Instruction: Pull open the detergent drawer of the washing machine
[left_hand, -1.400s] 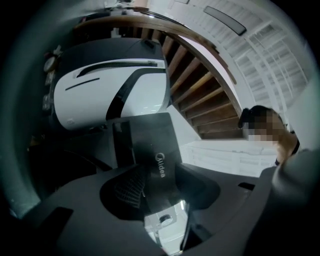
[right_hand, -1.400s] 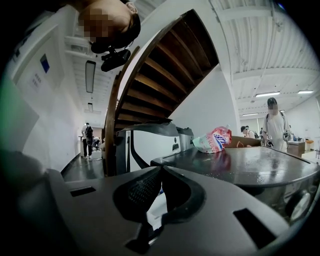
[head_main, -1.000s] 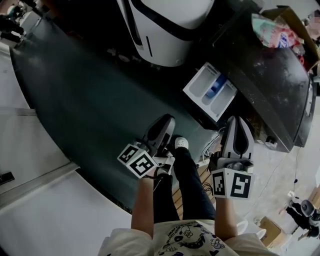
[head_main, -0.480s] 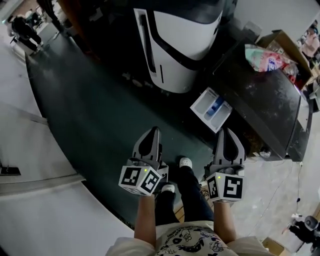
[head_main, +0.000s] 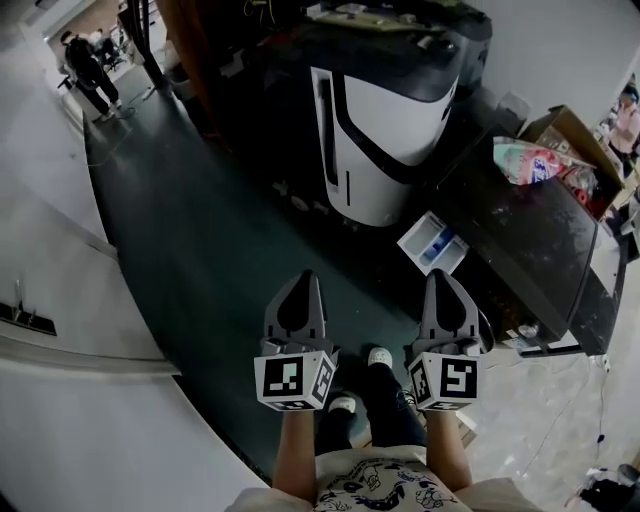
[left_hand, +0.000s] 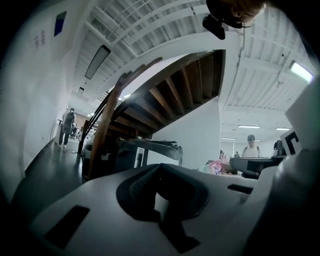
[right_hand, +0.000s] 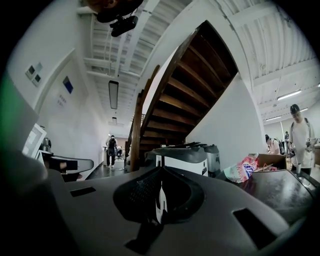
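Note:
In the head view the dark washing machine (head_main: 545, 245) stands at the right. Its white detergent drawer (head_main: 433, 244), with a blue compartment inside, sticks out of the machine's front. Both grippers are held level, side by side, nearer to me than the drawer and touching nothing. My left gripper (head_main: 300, 283) is shut and empty, well left of the drawer. My right gripper (head_main: 445, 280) hangs just below the drawer in the picture, its jaws together with nothing in them. In the gripper views the left gripper (left_hand: 159, 167) and the right gripper (right_hand: 161, 170) point across the room.
A white-and-black appliance (head_main: 385, 140) stands behind the drawer, under a wooden staircase (right_hand: 185, 95). A cardboard box (head_main: 570, 135) and a colourful bag (head_main: 535, 160) lie on the washing machine. People (head_main: 88, 70) stand far off at the left. My feet (head_main: 378, 356) are on the dark green floor.
Both grippers have risen and drawn back from the drawer. The left one has rolled upright. The drawer stays pulled out and now sits further off in the view.

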